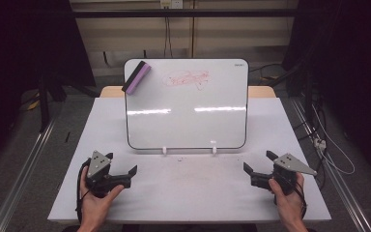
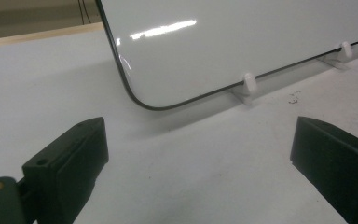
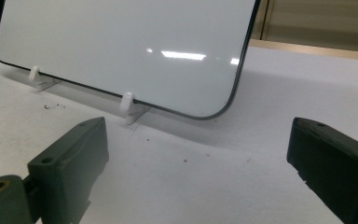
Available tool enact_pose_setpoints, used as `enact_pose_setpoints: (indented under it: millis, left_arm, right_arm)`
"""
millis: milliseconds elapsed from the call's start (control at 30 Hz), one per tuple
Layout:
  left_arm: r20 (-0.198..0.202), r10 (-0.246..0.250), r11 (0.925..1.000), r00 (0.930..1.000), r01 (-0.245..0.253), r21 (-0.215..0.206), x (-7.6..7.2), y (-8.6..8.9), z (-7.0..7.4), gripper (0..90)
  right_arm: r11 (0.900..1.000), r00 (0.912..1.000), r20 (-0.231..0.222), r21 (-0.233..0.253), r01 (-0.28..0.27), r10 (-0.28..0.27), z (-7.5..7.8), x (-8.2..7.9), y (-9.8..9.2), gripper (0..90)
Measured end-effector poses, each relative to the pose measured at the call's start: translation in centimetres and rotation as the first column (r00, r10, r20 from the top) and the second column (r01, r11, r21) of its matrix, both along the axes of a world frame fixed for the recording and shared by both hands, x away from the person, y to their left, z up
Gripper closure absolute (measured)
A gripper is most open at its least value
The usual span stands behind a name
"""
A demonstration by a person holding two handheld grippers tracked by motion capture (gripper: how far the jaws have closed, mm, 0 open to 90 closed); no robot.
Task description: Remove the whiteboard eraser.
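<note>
You're holding both grippers low over the near part of the white table (image 1: 188,193), w/ nothing between the jaws of either one. Your left gripper (image 1: 121,169) is sitting at the near left, jaws spread wide and pointing right and a bit fwd; your left hand (image 1: 95,200) is wrapping it from below. Your right gripper (image 1: 260,165) is sitting at the near right, jaws also spread wide, pointing left toward the centre, w/ your right hand (image 1: 287,195) under it. The two are well apart and neither is touching anything on the table.

The whiteboard (image 1: 188,104) is standing tilted back at mid-table on two small white clips (image 1: 164,150), facing you. A red scribble (image 1: 186,78) is showing near its top centre. A purple-and-black eraser (image 1: 136,77) is sticking to the board's top left corner, lying diagonally.

In the left gripper view the board's lower left corner (image 2: 142,100) and a clip (image 2: 247,84) are showing beyond the open jaws, w/ small dark specks (image 2: 293,97) on the table nearby. In the right gripper view you're looking at the board's lower right corner (image 3: 214,112) and a clip (image 3: 127,103), the jaws wide apart over bare table.
</note>
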State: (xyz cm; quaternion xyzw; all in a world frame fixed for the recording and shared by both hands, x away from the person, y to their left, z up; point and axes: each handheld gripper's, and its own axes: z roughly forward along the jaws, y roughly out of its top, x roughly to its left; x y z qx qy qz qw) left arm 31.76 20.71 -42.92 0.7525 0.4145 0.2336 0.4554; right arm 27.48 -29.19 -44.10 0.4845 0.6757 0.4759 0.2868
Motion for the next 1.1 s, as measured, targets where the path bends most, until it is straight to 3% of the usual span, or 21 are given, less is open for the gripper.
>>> enact_pose_setpoints:
  millis: [500, 733, 967, 1100]
  left_arm:
    - [0.004, 0.001, 1.0, 1.0, -0.001, -0.008, 0.1, 0.1, 0.5, 4.8]
    - [0.013, 0.005, 1.0, 0.9999, -0.005, -0.009, 0.8, 0.0, 1.1, 7.6]
    - [-0.001, -0.054, 0.9985, 0.9985, 0.054, -0.005, 1.7, -0.3, 1.5, 5.9]
    - [0.013, -0.092, 0.9958, 0.9957, 0.092, 0.003, 2.5, -0.6, 2.3, 8.3]
  right_arm:
    - [1.0, 1.0, -0.009, -0.005, -0.002, 0.002, 0.0, 0.1, 0.0, 4.5]
    - [1.0, 0.9996, -0.025, -0.01, -0.012, 0.012, -0.2, 0.3, 0.1, 4.3]
    - [1.0, 0.9994, -0.029, -0.013, -0.019, 0.019, -0.3, 0.3, 0.2, 4.3]
    - [1.0, 0.9993, -0.034, -0.012, -0.016, 0.016, -0.3, 0.4, 0.2, 4.3]
